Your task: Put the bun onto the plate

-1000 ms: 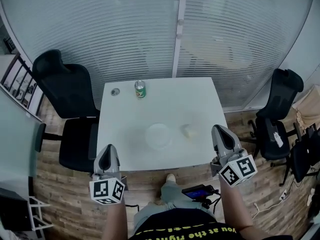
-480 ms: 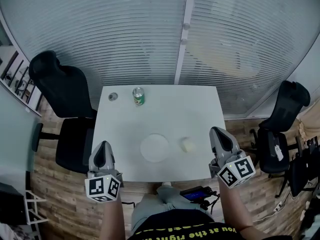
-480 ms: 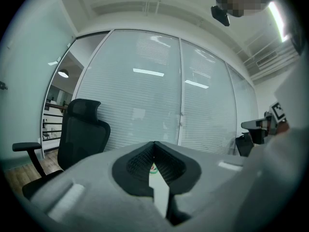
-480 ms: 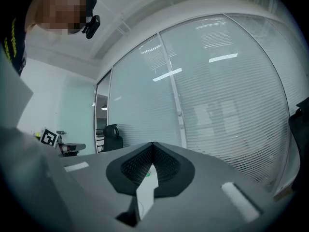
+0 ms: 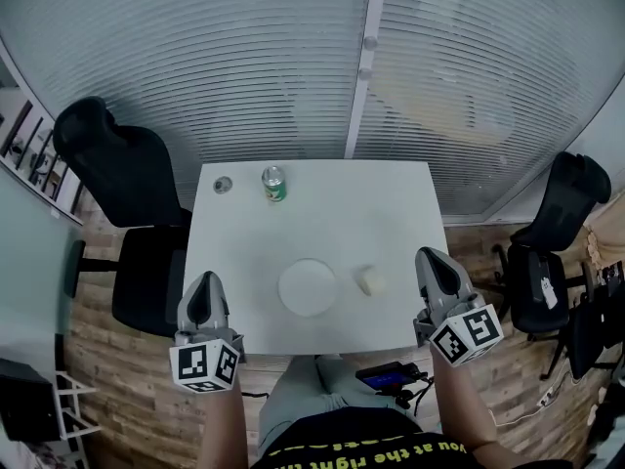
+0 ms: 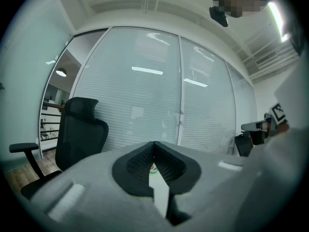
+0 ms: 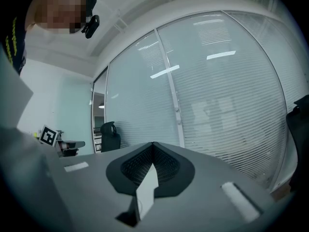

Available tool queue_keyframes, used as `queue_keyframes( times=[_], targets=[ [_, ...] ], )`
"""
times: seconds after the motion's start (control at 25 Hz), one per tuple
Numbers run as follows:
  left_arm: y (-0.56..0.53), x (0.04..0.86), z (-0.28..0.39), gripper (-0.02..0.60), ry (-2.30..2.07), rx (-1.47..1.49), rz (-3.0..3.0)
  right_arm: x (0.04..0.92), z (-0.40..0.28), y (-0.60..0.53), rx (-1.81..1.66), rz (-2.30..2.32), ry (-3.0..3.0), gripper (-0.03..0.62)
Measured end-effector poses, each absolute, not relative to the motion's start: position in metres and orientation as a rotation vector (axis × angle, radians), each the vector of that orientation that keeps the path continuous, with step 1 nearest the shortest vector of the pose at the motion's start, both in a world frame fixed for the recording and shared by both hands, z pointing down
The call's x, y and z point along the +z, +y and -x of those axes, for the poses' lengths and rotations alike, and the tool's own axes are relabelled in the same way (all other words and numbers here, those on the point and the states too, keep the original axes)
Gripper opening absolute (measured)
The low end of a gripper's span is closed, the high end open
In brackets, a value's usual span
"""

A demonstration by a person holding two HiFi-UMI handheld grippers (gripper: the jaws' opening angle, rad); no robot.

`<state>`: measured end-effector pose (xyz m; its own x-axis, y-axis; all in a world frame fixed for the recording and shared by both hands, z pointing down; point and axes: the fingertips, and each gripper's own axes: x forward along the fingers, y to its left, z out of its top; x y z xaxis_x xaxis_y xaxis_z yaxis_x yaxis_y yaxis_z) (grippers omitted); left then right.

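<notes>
Bun (image 5: 369, 281), roundish, sits beside plate (image 5: 308, 287); left gripper (image 5: 205, 285) and right gripper (image 5: 436, 264) jaws closed, empty.

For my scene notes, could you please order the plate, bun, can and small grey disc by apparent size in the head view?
1. plate
2. bun and can: they look about alike, so unranked
3. small grey disc
</notes>
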<state>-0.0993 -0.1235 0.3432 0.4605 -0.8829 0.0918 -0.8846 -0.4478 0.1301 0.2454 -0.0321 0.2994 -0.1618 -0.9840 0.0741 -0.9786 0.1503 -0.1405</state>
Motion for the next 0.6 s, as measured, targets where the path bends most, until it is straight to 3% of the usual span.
queue_keyframes(
  times=[0.6],
  targets=[
    [-0.137,0.379,0.088,0.000,-1.436,0.072,-2.558,0.338,-0.249,-0.032,-0.306,2.132,2.316,0.005]
  ],
)
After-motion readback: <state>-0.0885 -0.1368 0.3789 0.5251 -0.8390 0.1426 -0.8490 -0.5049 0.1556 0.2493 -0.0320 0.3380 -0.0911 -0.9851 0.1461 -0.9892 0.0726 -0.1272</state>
